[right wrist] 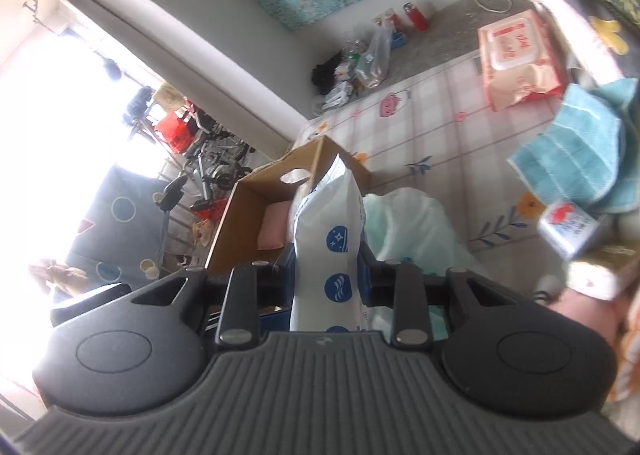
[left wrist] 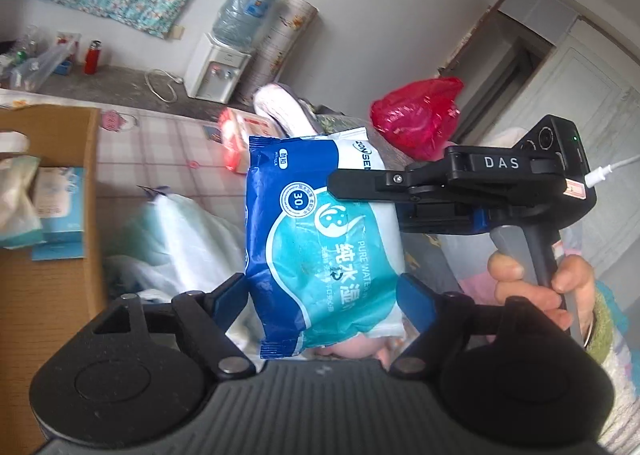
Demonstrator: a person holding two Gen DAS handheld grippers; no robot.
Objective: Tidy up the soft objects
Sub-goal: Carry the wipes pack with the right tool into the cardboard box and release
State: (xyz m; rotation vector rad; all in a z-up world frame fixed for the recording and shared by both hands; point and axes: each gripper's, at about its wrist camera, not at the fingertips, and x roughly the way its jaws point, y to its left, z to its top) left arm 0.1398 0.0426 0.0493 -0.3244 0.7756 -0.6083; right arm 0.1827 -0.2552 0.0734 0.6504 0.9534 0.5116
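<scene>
A blue and teal pack of wet wipes hangs upright in the air above the bed. My right gripper comes in from the right in the left wrist view and is shut on the pack's upper part, with a hand on its handle. In the right wrist view the pack's white back stands clamped between the right gripper's fingers. My left gripper has a blue finger on either side of the pack's lower half; the jaws stand wide and do not squeeze it. An open cardboard box holding tissue packs sits to the left.
On the checked bed sheet lie a pink wipes pack, a teal towel, a small tissue pack and a crumpled white plastic bag. A red plastic bag sits behind. A water dispenser stands by the wall.
</scene>
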